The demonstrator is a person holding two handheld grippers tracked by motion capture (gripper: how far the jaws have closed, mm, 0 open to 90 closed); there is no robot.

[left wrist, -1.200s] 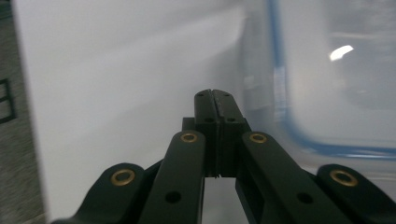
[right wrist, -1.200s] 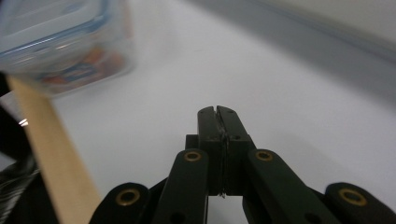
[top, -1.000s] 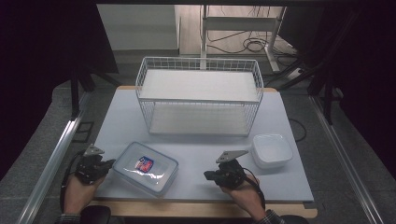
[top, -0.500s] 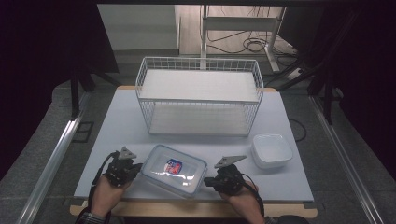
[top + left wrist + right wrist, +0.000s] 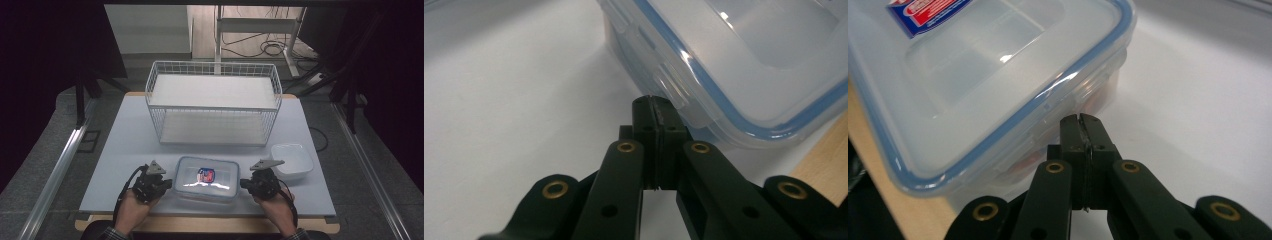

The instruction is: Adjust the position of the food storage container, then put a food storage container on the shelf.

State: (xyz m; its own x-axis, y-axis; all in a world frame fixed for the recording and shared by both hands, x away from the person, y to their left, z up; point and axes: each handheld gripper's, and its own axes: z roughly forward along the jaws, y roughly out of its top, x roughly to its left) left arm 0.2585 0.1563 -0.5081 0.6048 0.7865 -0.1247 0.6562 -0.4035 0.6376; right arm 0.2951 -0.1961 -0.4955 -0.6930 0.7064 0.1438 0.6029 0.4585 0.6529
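Observation:
A clear plastic food container (image 5: 207,178) with a blue-sealed lid and a red and blue label lies near the table's front edge, between my two grippers. My left gripper (image 5: 169,184) is at its left end, jaws shut with nothing between them; in the left gripper view the tips (image 5: 655,104) sit against a side latch of the container (image 5: 744,65). On the other side, my right gripper (image 5: 244,184) is also shut and empty. Its tips (image 5: 1081,122) rest at the container's (image 5: 978,75) right end, just under the lid's rim.
A white wire basket (image 5: 213,102) stands at the middle back of the white table top (image 5: 125,135). A white square bowl (image 5: 292,161) sits just right of the container, behind my right hand. The table's wooden front edge (image 5: 210,224) runs close behind both hands.
The container has slid right along the front of the table and turned square to the edge, with my left gripper following against it. My right gripper has moved slightly right.

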